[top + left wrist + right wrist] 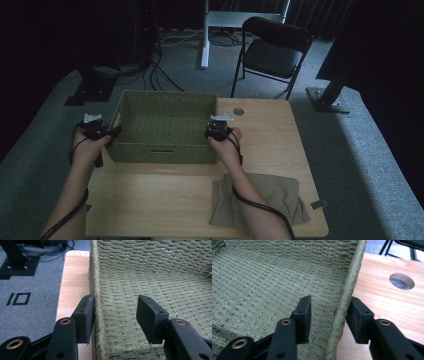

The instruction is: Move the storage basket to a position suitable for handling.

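A woven green basket (162, 150) stands empty on the wooden table (160, 200). My left gripper (113, 133) straddles its left wall, open. In the left gripper view (116, 303) one jaw rests against the outside of the basket wall (95, 275) and the other hangs inside, well apart from it. My right gripper (216, 131) straddles the right wall, also open. In the right gripper view (330, 303) the outer jaw touches the basket rim (350, 280), while the inner jaw stands off it over the woven floor.
A folded khaki cloth (272, 197) lies at the table's near right, under the right forearm. A round cable hole (238, 111) sits right of the basket. Beyond the table stand a black folding chair (275, 50) and stand bases on grey carpet.
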`<state>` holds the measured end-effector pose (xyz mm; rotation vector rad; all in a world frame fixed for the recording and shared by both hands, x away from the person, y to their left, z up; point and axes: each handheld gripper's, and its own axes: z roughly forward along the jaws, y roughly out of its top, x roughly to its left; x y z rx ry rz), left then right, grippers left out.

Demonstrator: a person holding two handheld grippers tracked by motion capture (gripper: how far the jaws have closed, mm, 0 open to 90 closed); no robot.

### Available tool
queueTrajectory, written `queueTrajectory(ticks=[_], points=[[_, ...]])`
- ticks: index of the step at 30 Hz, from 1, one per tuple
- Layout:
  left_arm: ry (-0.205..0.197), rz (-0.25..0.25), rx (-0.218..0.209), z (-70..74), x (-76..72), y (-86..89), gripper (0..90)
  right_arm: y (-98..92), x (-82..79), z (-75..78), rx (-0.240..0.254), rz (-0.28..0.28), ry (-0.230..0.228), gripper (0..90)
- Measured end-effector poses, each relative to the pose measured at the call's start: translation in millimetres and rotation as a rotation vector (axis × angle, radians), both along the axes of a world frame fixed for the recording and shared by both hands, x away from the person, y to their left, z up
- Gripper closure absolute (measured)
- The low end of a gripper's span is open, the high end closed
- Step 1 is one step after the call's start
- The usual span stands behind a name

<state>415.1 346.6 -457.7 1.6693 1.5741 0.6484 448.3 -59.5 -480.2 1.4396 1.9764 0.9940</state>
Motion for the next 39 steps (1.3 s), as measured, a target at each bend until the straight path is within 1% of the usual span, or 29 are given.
queueTrajectory(ticks=[1, 2, 3, 4, 5, 6, 7, 8, 9, 10, 11, 12, 13, 14, 15, 16, 17, 18, 19, 20, 21, 22, 30, 31, 32, 33, 34, 39], points=[[0.000, 0.000, 0.000, 0.0, 0.0, 0.0, 52.3, 0.0, 0.0, 0.0, 0.000, 0.000, 0.000, 57.7], [0.019, 0.007, 0.012, 1.5, 1.1, -1.4, 52.7, 0.7, -0.8, -1.5, 0.003, -0.011, 0.006, 63.2], [0.019, 0.007, 0.012, 1.5, 1.1, -1.4, 53.8, 0.7, -0.8, -1.5, 0.003, -0.011, 0.006, 63.2], [0.048, 0.022, 0.016, 3.1, 2.3, -1.9, 55.2, 1.2, -1.1, -1.4, 0.006, -0.018, 0.010, 64.7], [0.048, 0.022, 0.016, 3.1, 2.3, -1.9, 56.3, 1.2, -1.1, -1.4, 0.006, -0.018, 0.010, 64.7], [0.055, 0.026, 0.026, 5.3, 2.4, -2.5, 56.9, 1.6, -1.1, -1.2, -0.001, -0.019, 0.016, 65.7], [0.055, 0.026, 0.026, 5.3, 2.4, -2.5, 60.2, 1.6, -1.1, -1.2, -0.001, -0.019, 0.016, 65.7], [0.059, 0.036, 0.069, 7.5, 1.0, 1.4, 66.6, 0.8, -1.0, -1.3, 0.002, -0.016, 0.020, 66.2], [0.059, 0.036, 0.069, 7.5, 1.0, 1.4, 66.6, 0.8, -1.0, -1.3, 0.002, -0.016, 0.020, 66.2], [0.057, 0.047, 0.056, 7.6, 0.3, 4.0, 66.6, 0.6, -0.9, -1.4, 0.007, -0.016, 0.022, 66.4], [0.073, 0.055, 0.053, 7.2, -0.4, 6.8, 67.6, 0.7, -0.9, -1.3, 0.006, -0.015, 0.023, 66.8], [0.093, 0.052, 0.075, 5.6, -0.9, 8.5, 71.6, 1.4, -1.0, -0.9, -0.006, -0.020, 0.024, 68.2], [0.100, 0.037, 0.074, 3.3, -1.1, 9.3, 71.6, 1.4, -1.0, -0.9, -0.006, -0.020, 0.024, 68.2], [0.112, 0.030, 0.059, 0.2, -1.9, 8.8, 75.4, 2.1, -1.3, -0.7, -0.013, -0.028, 0.024, 69.7], [0.112, 0.030, 0.059, 0.2, -1.9, 8.8, 77.3, 2.1, -1.3, -0.7, -0.013, -0.028, 0.024, 69.7], [0.110, 0.033, 0.048, 0.0, -2.3, 7.9, 77.3, 2.7, -1.5, -0.6, -0.018, -0.033, 0.024, 70.5], [0.107, 0.040, 0.036, -0.2, -2.3, 6.8, 82.2, 3.1, -1.8, -0.5, -0.020, -0.039, 0.022, 71.4], [0.102, 0.049, 0.057, -0.3, -3.0, 4.8, 84.0, 3.7, -2.4, -0.6, -0.019, -0.054, 0.020, 72.7], [0.102, 0.049, 0.057, -0.3, -3.0, 4.8, 84.4, 3.7, -2.4, -0.6, -0.019, -0.054, 0.020, 72.7], [0.091, 0.054, 0.063, -1.0, -3.7, 4.1, 84.6, 4.2, -2.7, -0.6, -0.020, -0.064, 0.019, 73.7], [0.091, 0.054, 0.063, -1.0, -3.7, 4.1, 84.7, 4.2, -2.7, -0.6, -0.020, -0.064, 0.019, 73.7], [0.083, 0.052, 0.079, -1.3, -4.6, 3.1, 84.7, 4.8, -3.0, -0.5, -0.021, -0.074, 0.018, 74.7], [0.081, 0.054, 0.070, -1.6, -4.6, 1.1, 85.1, 3.5, -2.3, -0.6, -0.023, -0.090, 0.015, 77.1], [0.081, 0.052, 0.074, -1.6, -4.7, -0.3, 85.1, 3.5, -2.3, -0.6, -0.023, -0.090, 0.015, 77.1], [0.079, 0.047, 0.089, -1.6, -5.0, -3.8, 85.1, 1.4, -1.6, -0.5, -0.027, -0.095, 0.015, 77.9], [0.079, 0.047, 0.089, -1.6, -5.0, -3.8, 85.0, 1.4, -1.6, -0.5, -0.027, -0.095, 0.015, 77.9], [0.083, 0.047, 0.099, -1.0, -4.7, -8.2, 85.0, -1.5, -0.8, -0.4, -0.030, -0.099, 0.016, 78.7], [0.084, 0.048, 0.099, -1.2, -3.7, -16.7, 85.0, -8.7, 0.3, -0.4, -0.035, -0.111, 0.017, 79.7]])
